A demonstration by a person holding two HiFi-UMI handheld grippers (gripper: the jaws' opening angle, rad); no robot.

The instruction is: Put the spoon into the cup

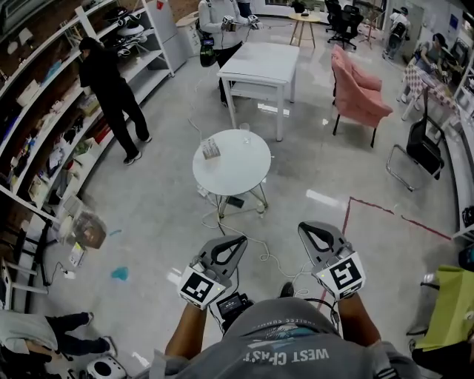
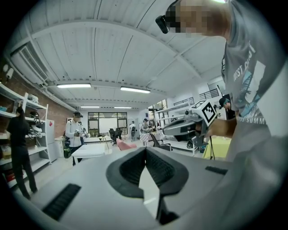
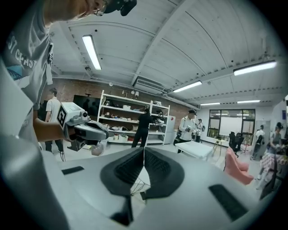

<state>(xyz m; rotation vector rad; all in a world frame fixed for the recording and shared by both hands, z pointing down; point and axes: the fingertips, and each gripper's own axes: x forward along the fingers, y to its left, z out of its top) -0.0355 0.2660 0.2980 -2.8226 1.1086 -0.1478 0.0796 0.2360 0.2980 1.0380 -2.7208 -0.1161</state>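
a: spoon? can't make it out. cup [image 1: 245,134] sits at the table's [image 1: 237,178] far rim, some small thing [image 1: 211,149] left of it.
b: left gripper [image 1: 238,240] and right gripper [image 1: 305,226] are both pinched closed and empty, well short of the table. i'd call it the approach step; next, get close and open one.

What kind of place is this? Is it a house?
Probably a big workshop or lab, not a house: long shelves full of gear, office chairs at the back, and a white table.
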